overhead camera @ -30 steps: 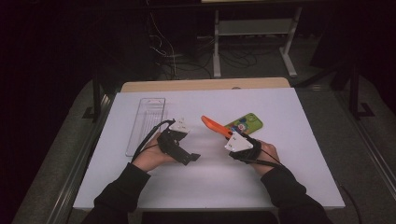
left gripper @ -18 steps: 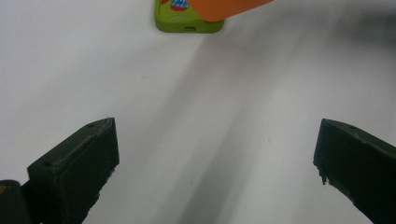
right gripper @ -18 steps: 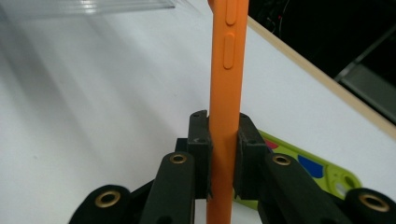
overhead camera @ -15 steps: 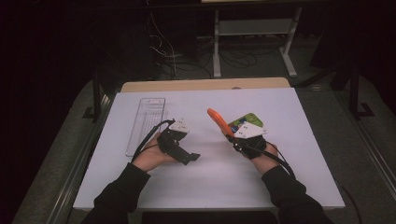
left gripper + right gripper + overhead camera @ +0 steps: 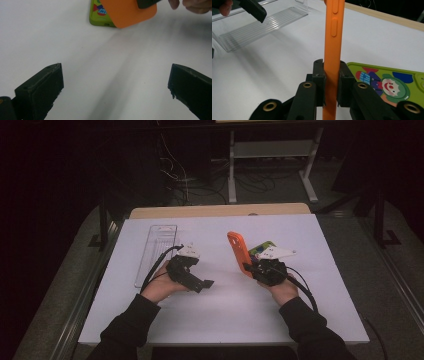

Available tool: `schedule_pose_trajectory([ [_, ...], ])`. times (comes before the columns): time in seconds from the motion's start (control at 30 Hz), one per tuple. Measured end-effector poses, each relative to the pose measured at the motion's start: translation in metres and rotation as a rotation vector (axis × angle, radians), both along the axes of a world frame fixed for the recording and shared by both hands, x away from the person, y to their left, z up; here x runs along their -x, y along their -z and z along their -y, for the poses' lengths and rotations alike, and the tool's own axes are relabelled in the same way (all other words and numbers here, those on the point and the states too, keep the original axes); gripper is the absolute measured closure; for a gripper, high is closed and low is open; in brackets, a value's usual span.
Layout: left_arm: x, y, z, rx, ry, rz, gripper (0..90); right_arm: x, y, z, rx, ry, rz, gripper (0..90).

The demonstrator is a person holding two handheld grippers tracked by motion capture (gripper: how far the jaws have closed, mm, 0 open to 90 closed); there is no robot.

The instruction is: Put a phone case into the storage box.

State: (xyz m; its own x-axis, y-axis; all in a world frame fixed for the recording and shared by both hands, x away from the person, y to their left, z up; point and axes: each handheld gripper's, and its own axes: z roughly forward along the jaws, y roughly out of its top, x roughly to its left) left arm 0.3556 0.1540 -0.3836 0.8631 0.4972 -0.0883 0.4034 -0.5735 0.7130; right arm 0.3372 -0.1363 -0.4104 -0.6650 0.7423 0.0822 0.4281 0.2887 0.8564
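Right gripper fingers clamped on the orange phone case, held on edge off the surface above the green case near centre, likely bound for the clear tray; left gripper fingers apart, idle.

The right claw grips an orange phone case above the table.

We are wearing black sleeves; our black grippers are showing brass screws, grey plates and trailing black cables.
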Motion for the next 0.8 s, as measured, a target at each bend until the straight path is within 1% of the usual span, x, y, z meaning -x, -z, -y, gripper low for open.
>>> schedule_pose_trajectory([
  [0.03, -0.001, -0.001, 0.000, 0.008, -0.006, 0.002, 0.0, 0.000, 0.000, 0.000, -0.003, 0.001, -0.001, 78.4],
  [0.1, -0.001, -0.004, -0.001, 0.009, -0.011, 0.006, 0.0, -0.001, 0.001, 0.000, -0.009, 0.000, -0.004, 78.4],
  [0.13, -0.002, -0.006, -0.001, 0.014, -0.011, 0.012, 0.0, -0.001, 0.001, 0.000, -0.014, 0.000, -0.006, 78.4],
  [0.17, -0.002, -0.008, 0.000, 0.026, -0.017, 0.009, 0.0, 0.001, 0.000, 0.000, -0.013, 0.004, -0.008, 78.4],
  [0.2, -0.003, -0.010, -0.001, 0.025, -0.014, 0.011, 0.0, 0.001, 0.000, 0.000, -0.018, 0.004, -0.011, 78.4],
  [0.23, -0.004, -0.012, 0.000, 0.038, -0.020, 0.013, 0.0, 0.002, 0.000, -0.001, -0.025, 0.004, -0.014, 78.4],
  [0.27, -0.005, -0.016, -0.001, 0.047, -0.023, 0.019, 0.0, 0.002, 0.000, -0.001, -0.024, 0.001, -0.008, 78.4],
  [0.3, -0.005, -0.017, 0.000, 0.059, -0.028, 0.016, 0.0, 0.003, -0.001, -0.002, -0.034, 0.002, -0.012, 78.4],
  [0.33, -0.006, -0.020, 0.000, 0.086, -0.042, 0.016, 0.0, 0.003, -0.001, -0.002, -0.038, -0.001, -0.011, 78.4],
  [0.37, -0.007, -0.022, 0.000, 0.083, -0.036, 0.026, 0.0, 0.005, -0.001, -0.004, -0.048, -0.003, -0.023, 78.4],
  [0.47, -0.010, -0.028, 0.000, 0.096, -0.047, 0.030, 0.0, 0.006, -0.001, -0.006, -0.061, -0.011, -0.020, 78.4],
  [0.5, -0.011, -0.030, 0.000, 0.097, -0.048, 0.034, 0.0, 0.007, -0.001, -0.007, -0.066, -0.011, -0.032, 78.4],
  [0.53, -0.013, -0.033, 0.000, 0.109, -0.052, 0.037, 0.0, 0.007, -0.001, -0.008, -0.067, -0.014, -0.027, 78.4],
  [0.6, -0.015, -0.036, 0.000, 0.119, -0.054, 0.036, 0.0, 0.008, -0.002, -0.009, -0.068, -0.023, -0.025, 78.4],
  [0.67, -0.017, -0.039, 0.002, 0.116, -0.054, 0.034, 0.0, 0.009, -0.002, -0.010, -0.068, -0.028, -0.024, 78.4],
  [0.7, -0.018, -0.040, 0.003, 0.123, -0.056, 0.034, 0.0, 0.010, -0.002, -0.011, -0.072, -0.029, -0.028, 78.5],
  [0.8, -0.020, -0.044, 0.008, 0.122, -0.052, 0.035, 0.0, 0.012, -0.003, -0.015, -0.074, -0.042, -0.017, 78.5],
])
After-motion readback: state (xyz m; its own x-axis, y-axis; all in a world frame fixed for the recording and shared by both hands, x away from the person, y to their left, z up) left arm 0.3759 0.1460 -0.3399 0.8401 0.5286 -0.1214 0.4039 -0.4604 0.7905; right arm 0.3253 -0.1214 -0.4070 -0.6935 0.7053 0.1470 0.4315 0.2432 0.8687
